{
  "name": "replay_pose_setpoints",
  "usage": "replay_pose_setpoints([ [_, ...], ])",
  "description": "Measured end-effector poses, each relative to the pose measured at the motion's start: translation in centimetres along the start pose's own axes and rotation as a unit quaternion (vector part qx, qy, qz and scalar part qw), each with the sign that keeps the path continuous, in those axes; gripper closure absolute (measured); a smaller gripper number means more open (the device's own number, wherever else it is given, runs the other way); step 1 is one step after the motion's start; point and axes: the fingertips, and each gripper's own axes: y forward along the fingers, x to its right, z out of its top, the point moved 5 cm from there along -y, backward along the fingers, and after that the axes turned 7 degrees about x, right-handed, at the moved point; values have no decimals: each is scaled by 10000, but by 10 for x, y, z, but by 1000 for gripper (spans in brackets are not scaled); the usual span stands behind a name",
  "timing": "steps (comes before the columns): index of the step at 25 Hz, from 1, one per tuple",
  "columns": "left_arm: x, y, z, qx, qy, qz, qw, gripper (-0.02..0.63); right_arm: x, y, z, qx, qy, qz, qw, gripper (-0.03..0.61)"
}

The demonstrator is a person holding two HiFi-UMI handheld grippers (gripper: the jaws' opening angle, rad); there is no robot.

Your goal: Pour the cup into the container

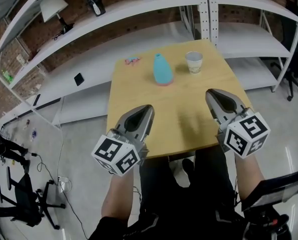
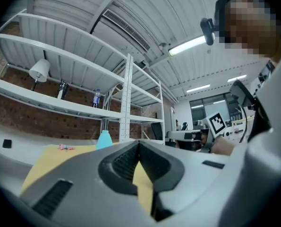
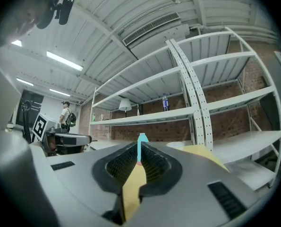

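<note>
Both tongs hang low in the frame over the near edge of the pale wooden tabletop (image 1: 189, 126): left tongs (image 1: 147, 108) and right tongs (image 1: 210, 92), each pressed together on nothing. Upper centre, near the far edge, a white paper cup (image 1: 194, 62) stands right of a turquoise bottle-shaped container (image 1: 162, 69), not touching it.

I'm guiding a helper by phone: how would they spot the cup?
Look at the wooden table in front of the white shelves. Near its far edge, right of the tall turquoise container, stands the cup: short, white and open-topped, unlike its taller, bottle-shaped neighbour.
</note>
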Motion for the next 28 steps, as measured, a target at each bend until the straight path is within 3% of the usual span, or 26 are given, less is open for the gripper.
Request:
replay_pose_setpoints([
  [14, -65, 65, -21, -259, 40, -117, 9996, 614, 48, 78, -12, -275, -103, -206, 9994, 463],
  [20, -73, 87, -44, -599, 5, -294, 9978, 614, 68, 99, -33, -531, 110, -470, 9974, 367],
  [28, -77, 98, -63, -640, -211, -570, 9961, 614, 98, 123, -55, -850, 83, -763, 9934, 327],
])
